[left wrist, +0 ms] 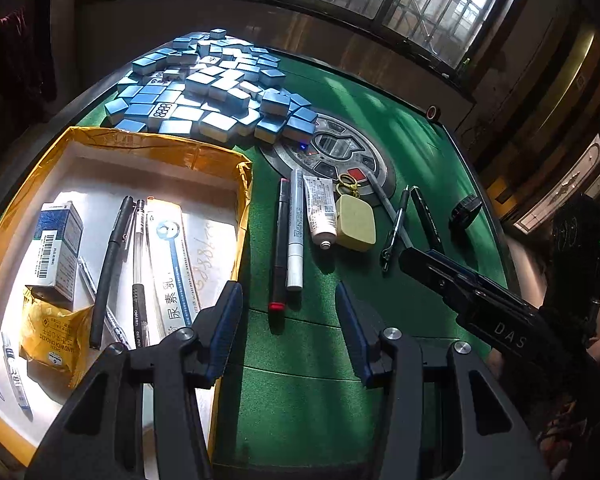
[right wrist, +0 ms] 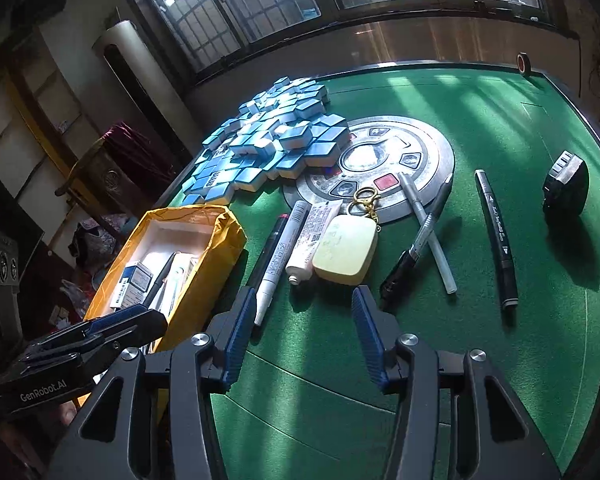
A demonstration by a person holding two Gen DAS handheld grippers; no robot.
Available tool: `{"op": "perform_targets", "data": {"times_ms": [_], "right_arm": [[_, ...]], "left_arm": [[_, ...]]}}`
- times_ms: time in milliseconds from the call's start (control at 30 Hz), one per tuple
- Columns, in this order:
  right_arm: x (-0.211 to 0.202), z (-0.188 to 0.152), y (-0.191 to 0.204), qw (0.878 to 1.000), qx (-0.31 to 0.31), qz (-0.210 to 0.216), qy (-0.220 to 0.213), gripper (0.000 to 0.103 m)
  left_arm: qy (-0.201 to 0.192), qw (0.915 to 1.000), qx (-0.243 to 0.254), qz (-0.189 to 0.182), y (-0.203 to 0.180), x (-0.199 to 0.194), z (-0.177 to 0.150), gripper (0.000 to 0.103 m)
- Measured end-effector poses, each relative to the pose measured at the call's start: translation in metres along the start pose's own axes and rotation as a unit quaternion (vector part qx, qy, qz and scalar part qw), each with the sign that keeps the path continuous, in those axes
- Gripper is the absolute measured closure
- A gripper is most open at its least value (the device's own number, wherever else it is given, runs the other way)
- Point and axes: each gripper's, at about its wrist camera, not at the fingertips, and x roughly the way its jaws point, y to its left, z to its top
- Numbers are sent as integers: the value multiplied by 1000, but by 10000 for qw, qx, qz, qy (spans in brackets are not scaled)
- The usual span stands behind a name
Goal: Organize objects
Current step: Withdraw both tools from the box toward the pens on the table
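A yellow-taped box (left wrist: 242, 184) on the left of the green table holds a blue-white carton (left wrist: 58, 248), pens, a yellow snack packet and a long ointment box. To its right on the felt lie a black marker with a red end (left wrist: 280, 240), a white marker (right wrist: 280, 256), a white tube (right wrist: 312, 236), a cream key fob (right wrist: 346, 250), two crossed pens (right wrist: 424, 228) and a black marker (right wrist: 496, 236). My left gripper (left wrist: 288, 292) is open over the box's right wall and the felt. My right gripper (right wrist: 304, 296) hangs open just short of the fob. Neither holds anything.
A heap of blue-backed mahjong tiles (left wrist: 204, 88) covers the far left of the table. The round metal console (right wrist: 428, 152) sits mid-table. A small black device (right wrist: 566, 184) lies at the right. A dark ring (right wrist: 523, 63) sits at the far edge.
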Motion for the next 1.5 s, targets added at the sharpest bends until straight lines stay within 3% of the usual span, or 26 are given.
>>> {"op": "perform_targets", "data": {"times_ms": [633,1033,1167,1500], "right_arm": [[-2,2,-53,9959,832,-291,-205,58],[8,4,-80,9899,1252,-663,-110,59],[11,3,-80,9902,1208,-702,-74,64],[4,3,-86,9875,1400,-689,-219,65]], "left_arm": [[423,9982,357,252,-28,55,12,56],[487,9975,490,111,-39,60,9,56],[479,9974,526,63,-40,59,8,56],[477,9968,640,-13,-51,58,5,56]]}}
